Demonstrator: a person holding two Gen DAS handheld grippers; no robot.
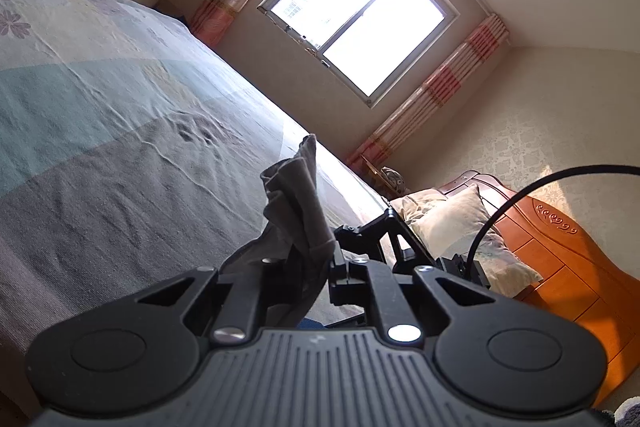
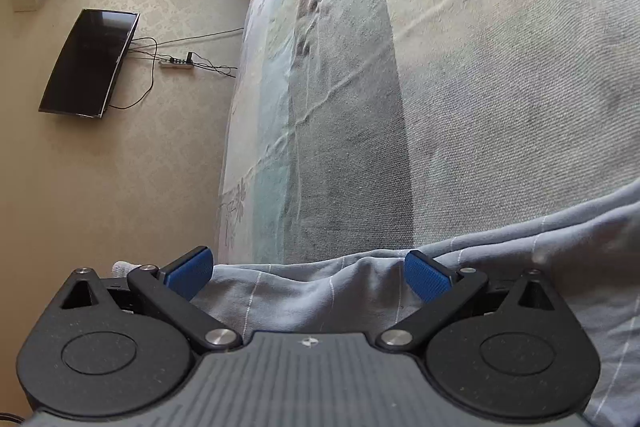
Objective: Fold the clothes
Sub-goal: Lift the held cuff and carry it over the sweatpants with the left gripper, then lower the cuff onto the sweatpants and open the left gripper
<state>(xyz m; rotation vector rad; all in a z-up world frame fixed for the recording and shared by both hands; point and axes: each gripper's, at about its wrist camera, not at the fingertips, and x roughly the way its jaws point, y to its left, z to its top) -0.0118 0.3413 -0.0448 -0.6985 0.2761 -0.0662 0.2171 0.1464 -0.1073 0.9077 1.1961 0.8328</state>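
In the left wrist view my left gripper (image 1: 308, 263) is shut on a dark grey garment (image 1: 298, 203); a bunched corner of it sticks up past the fingers, above the bed (image 1: 100, 131). In the right wrist view my right gripper (image 2: 308, 273) is open, its blue pads (image 2: 426, 275) spread wide over a blue-grey garment with thin white stripes (image 2: 320, 287) that lies on the bed (image 2: 480, 107) beneath and between the fingers. The pads do not grip the cloth.
The bed has a grey, teal and cream patterned cover. The left view shows a bright window (image 1: 356, 11) with pink curtains, pillows (image 1: 452, 223) and a wooden headboard (image 1: 560, 247). The right view shows a dark wall screen (image 2: 90, 63) and a power strip (image 2: 176, 63) with cables.
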